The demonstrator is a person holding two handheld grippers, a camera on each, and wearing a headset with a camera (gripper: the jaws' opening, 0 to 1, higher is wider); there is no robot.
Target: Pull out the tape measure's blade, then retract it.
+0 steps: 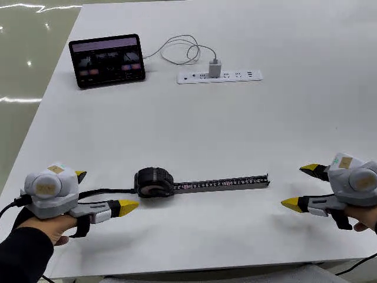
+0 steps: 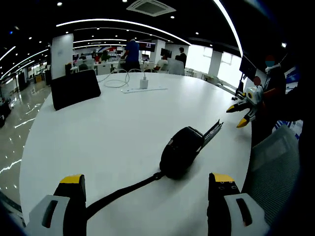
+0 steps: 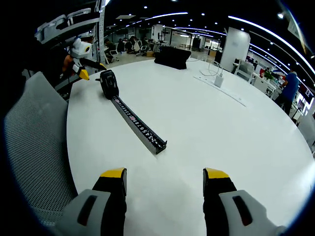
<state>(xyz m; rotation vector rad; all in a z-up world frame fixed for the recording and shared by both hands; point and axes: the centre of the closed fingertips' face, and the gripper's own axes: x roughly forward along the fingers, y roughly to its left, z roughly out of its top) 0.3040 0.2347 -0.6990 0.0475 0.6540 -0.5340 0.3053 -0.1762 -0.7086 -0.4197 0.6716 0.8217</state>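
Note:
A black tape measure (image 1: 154, 182) lies on the white table (image 1: 235, 130), its blade (image 1: 222, 184) drawn out to the right and ending in a hook (image 1: 267, 178). My left gripper (image 1: 105, 191) stands open just left of the case, its black wrist strap (image 2: 123, 193) running between the jaws toward the case (image 2: 181, 150). My right gripper (image 1: 306, 187) is open to the right of the blade's tip, apart from it. In the right gripper view the blade (image 3: 137, 123) ends short of the jaws (image 3: 165, 173), with the case (image 3: 109, 83) far off.
A tablet (image 1: 108, 60) stands at the back left of the table. A white power strip (image 1: 220, 76) with a charger and cable lies behind the middle. The table's front edge runs close under both grippers.

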